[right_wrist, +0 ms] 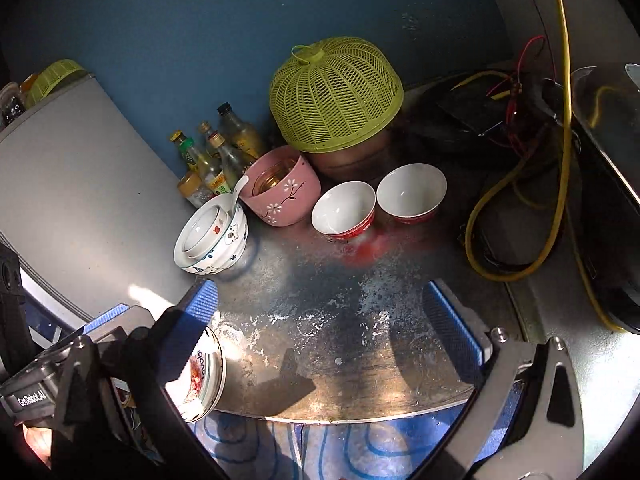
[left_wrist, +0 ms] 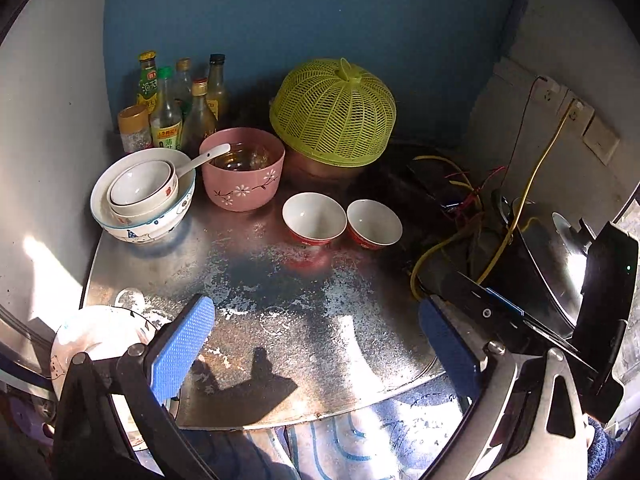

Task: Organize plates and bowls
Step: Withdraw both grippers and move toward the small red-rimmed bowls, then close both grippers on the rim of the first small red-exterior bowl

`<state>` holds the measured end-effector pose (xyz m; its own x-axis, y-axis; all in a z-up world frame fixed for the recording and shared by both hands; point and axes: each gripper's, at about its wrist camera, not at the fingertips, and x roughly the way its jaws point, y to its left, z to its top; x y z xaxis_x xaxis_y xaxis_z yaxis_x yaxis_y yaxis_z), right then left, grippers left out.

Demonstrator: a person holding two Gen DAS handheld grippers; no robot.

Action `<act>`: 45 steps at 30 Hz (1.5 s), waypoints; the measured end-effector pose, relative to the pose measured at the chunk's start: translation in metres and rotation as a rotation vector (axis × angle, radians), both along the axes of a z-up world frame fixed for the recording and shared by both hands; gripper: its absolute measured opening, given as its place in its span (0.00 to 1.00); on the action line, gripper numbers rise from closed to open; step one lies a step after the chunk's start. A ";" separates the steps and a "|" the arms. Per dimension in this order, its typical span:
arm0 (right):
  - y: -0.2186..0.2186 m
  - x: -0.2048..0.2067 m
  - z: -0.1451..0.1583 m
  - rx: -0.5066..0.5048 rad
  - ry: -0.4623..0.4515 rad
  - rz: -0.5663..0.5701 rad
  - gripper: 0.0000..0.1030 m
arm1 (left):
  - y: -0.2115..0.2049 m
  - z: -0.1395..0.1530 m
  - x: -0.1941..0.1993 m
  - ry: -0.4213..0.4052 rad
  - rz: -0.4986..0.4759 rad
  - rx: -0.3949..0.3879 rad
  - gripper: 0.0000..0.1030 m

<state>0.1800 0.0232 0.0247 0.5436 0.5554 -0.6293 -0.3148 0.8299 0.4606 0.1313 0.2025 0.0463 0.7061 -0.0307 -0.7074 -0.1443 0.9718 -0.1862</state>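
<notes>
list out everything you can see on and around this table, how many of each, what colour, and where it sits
red bowls: two, red outside and white inside, side by side mid-table
pink bowl: one, pink with flower print, behind them, a glass inside
white spoon: one, leaning from the nested stack onto the pink bowl's rim
nested bowls: a stack, white with cartoon print, table's left
near bowl: one, white, at the table's front-left edge
bottles: about six, back-left corner
mesh cover: one, yellow-green, at the back
cables: yellow and red, right side
table: one, worn metal
left gripper: blue fingers, open
right gripper: blue fingers, open
</notes>
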 end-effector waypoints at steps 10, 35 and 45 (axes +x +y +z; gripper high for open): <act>-0.007 0.047 -0.033 -0.012 0.049 -0.092 1.00 | 0.020 -0.045 0.087 0.028 -0.041 -0.029 1.00; 0.061 0.170 -0.160 0.129 0.337 -0.142 0.44 | 0.078 -0.174 0.217 0.141 0.050 -0.266 0.57; 0.071 0.183 -0.181 0.159 0.383 -0.179 0.23 | 0.075 -0.199 0.246 0.167 0.064 -0.314 0.26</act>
<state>0.3635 0.0938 -0.1561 0.3840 0.5802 -0.7183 0.0453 0.7651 0.6423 0.3770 0.2770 -0.1523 0.5894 -0.2242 -0.7761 -0.2562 0.8592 -0.4428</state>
